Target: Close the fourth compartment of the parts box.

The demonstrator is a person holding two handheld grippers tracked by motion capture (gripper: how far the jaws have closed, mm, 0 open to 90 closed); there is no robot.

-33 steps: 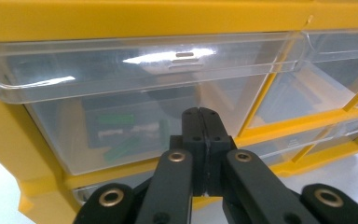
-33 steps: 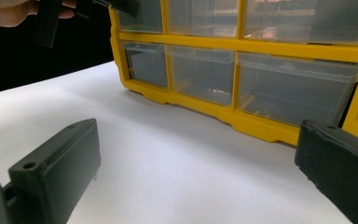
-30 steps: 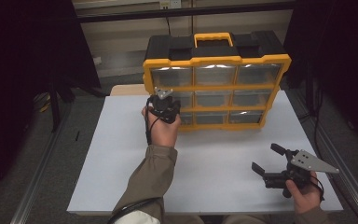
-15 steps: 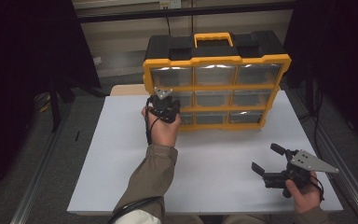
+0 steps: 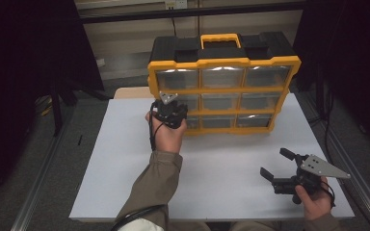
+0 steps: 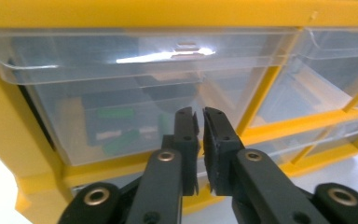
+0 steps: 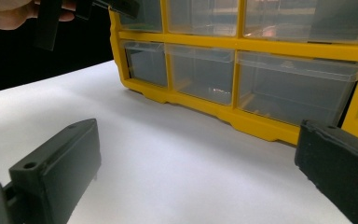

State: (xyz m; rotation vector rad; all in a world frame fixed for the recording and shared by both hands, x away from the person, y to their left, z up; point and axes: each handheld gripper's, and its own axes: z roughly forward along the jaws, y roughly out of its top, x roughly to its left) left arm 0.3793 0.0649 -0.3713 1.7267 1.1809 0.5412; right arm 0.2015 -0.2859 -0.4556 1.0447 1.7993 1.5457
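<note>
The yellow-framed plastic organiser with clear drawers and a black top stands upright at the far side of the white table, its drawer fronts facing the person. The left hand-held gripper is up against the left column of drawers, at the middle row. In the left gripper view its two black jaws stand almost together with only a thin slit between them, and they have just been opening a little — nothing sits in that slit. Their tips point at the front of a clear plastic drawer, just below its moulded pull lip; whether they touch the plastic I cannot tell. Dark and green contents show dimly through that drawer's wall.

The right hand-held gripper hangs low over the near right part of the table, well apart from the organiser. Its jaws are spread wide and released — in the right gripper view they frame bare table, with the lower rows of drawers beyond.
</note>
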